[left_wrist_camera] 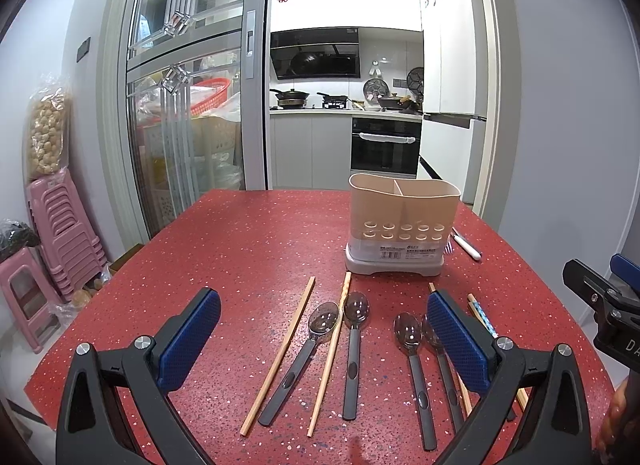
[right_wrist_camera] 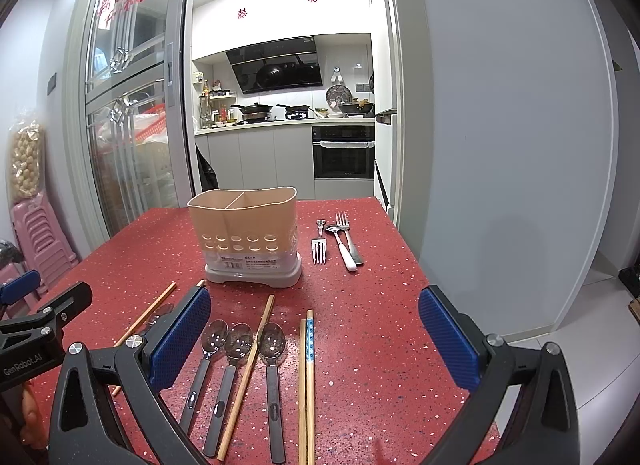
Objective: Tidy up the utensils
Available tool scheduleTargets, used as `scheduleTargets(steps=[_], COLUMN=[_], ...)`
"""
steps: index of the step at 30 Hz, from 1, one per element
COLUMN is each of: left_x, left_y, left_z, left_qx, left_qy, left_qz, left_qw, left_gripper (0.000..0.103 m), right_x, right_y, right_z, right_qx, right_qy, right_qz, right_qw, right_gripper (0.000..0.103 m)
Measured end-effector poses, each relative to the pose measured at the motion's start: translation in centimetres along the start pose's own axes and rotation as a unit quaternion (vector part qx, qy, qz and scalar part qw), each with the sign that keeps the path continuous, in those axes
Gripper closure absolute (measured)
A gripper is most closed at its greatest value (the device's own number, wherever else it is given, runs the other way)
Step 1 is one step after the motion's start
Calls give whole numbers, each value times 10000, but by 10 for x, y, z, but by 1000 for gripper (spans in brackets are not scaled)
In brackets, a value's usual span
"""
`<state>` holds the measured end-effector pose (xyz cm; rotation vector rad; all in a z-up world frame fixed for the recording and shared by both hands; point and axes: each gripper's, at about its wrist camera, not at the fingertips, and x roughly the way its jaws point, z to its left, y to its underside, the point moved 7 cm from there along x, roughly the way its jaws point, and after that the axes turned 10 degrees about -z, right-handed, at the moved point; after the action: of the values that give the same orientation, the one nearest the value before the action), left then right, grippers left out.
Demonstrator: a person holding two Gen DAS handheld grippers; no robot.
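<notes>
- Utensils spread flat on red speckled tabletop (left_wrist_camera: 240,241), all outside beige two-compartment plastic holder (right_wrist_camera: 244,225); nothing sorted yet, by the look of it.
- Near side of holder: four dark-handled spoons (left_wrist_camera: 352,345), about five wooden chopsticks (left_wrist_camera: 280,357), one blue-patterned (right_wrist_camera: 309,341).
- Right of holder: two steel forks (right_wrist_camera: 319,249), one white-handled utensil (right_wrist_camera: 344,247).
- Left tool (left_wrist_camera: 324,341) and right tool (right_wrist_camera: 314,341) spread wide, gripping nothing, poised over near row.

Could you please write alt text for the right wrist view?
The open right gripper hovers over a red speckled table where dark-handled spoons and chopsticks lie before an empty beige utensil holder. Forks lie right of it; a kitchen shows behind.
</notes>
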<state>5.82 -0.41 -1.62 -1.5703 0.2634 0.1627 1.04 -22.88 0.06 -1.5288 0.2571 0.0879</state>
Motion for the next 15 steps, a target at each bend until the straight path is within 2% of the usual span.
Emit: scheduleTargets(steps=[15], left_x=[-1], left_y=[-1], left_z=[-1], left_qx=[3], left_qy=[21], left_qz=[-3], left_qw=[10000], left_gripper=[0], right_x=[1], right_y=[0], right_z=[3], right_qx=[0], right_qy=[-39], right_qz=[-10], right_qw=[10000], right_gripper=[0])
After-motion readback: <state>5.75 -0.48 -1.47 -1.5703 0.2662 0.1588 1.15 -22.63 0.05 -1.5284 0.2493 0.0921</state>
